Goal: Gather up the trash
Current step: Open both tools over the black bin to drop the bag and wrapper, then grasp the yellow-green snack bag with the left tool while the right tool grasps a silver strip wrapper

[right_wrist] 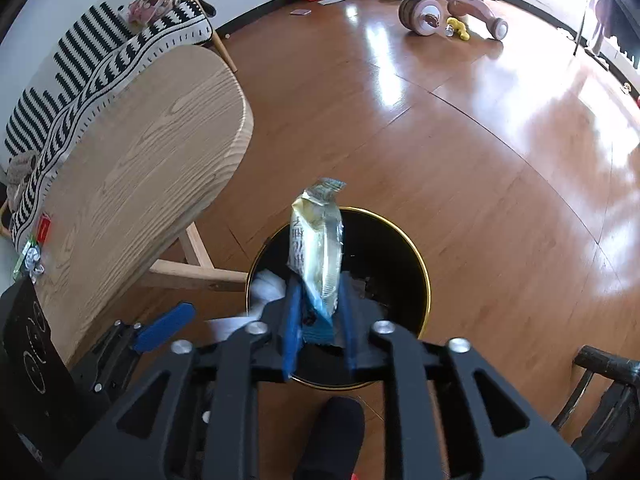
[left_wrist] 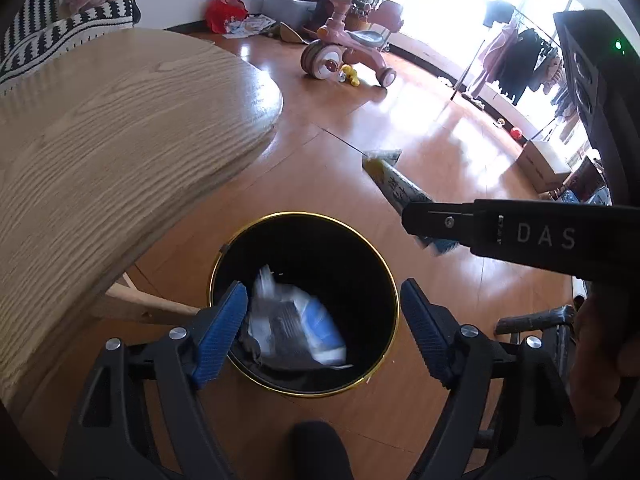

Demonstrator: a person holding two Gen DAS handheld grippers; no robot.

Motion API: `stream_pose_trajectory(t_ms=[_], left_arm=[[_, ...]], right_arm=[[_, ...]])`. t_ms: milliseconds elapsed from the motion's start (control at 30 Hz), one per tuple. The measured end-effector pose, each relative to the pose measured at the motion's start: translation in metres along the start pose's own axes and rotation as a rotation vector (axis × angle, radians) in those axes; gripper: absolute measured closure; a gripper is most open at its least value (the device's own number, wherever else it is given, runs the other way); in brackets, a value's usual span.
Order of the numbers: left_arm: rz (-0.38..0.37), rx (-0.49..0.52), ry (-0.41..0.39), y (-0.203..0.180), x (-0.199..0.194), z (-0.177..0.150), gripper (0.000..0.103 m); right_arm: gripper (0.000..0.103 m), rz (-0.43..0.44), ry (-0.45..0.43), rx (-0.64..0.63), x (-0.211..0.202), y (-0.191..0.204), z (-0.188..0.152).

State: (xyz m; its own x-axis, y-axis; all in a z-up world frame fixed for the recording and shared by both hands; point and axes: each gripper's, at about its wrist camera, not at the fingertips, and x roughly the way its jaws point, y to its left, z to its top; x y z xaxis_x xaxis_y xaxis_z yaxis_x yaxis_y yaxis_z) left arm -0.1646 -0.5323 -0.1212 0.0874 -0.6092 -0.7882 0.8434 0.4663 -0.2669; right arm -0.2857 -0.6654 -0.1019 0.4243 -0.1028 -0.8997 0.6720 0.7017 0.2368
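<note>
Blue fingers point(right_wrist: 290, 320) of the right gripper point(right_wrist: 318, 320) stand slightly parted around a yellow snack wrapper point(right_wrist: 320, 248), directly above the black bin point(right_wrist: 420, 276). Part them wider so it drops clear of the rim. Left gripper point(left_wrist: 320, 320): released, empty, over a fallen packet point(left_wrist: 296, 324) beside the counter point(left_wrist: 120, 140).

A home living room is indicated: beyond the wooden table point(left_wrist: 120, 128), a pink tricycle point(left_wrist: 344, 52) and hung clothes point(left_wrist: 516, 60) are seen.
</note>
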Motion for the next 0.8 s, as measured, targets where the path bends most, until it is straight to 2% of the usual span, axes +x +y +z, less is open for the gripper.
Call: stream_pose_trajectory(t_ms=[33,100,300,467,600,700,800], left_arm=[[-0.001,0.000,0.004,0.000,0.000,0.001,0.025],[0.001,-0.003,0.003,0.001,-0.002,0.001,0.022],[0.008,-0.021,-0.015,0.009,-0.016,0.002,0.021],[0.041,0.000,-0.060,0.025,-0.056,0.001,0.015],[0.099,0.006,-0.099,0.054,-0.102,-0.006,0.013],[0.161,-0.009,-0.131,0.089,-0.142,-0.014,0.012],[0.247,-0.050,-0.162,0.137,-0.183,-0.028,0.012]], right_arm=[[0.055,0.003,-0.006,0.004,-0.001,0.000,0.000],[0.047,0.011,-0.017,0.006,-0.003,0.000,0.000],[0.047,0.010,-0.028,-0.004,-0.005,0.010,-0.001],[0.044,0.018,-0.061,-0.018,-0.013,0.025,0.002],[0.039,0.055,-0.105,-0.085,-0.025,0.069,0.004],[0.034,0.091,-0.132,-0.161,-0.030,0.113,0.003],[0.034,0.125,-0.147,-0.226,-0.031,0.157,0.001]])
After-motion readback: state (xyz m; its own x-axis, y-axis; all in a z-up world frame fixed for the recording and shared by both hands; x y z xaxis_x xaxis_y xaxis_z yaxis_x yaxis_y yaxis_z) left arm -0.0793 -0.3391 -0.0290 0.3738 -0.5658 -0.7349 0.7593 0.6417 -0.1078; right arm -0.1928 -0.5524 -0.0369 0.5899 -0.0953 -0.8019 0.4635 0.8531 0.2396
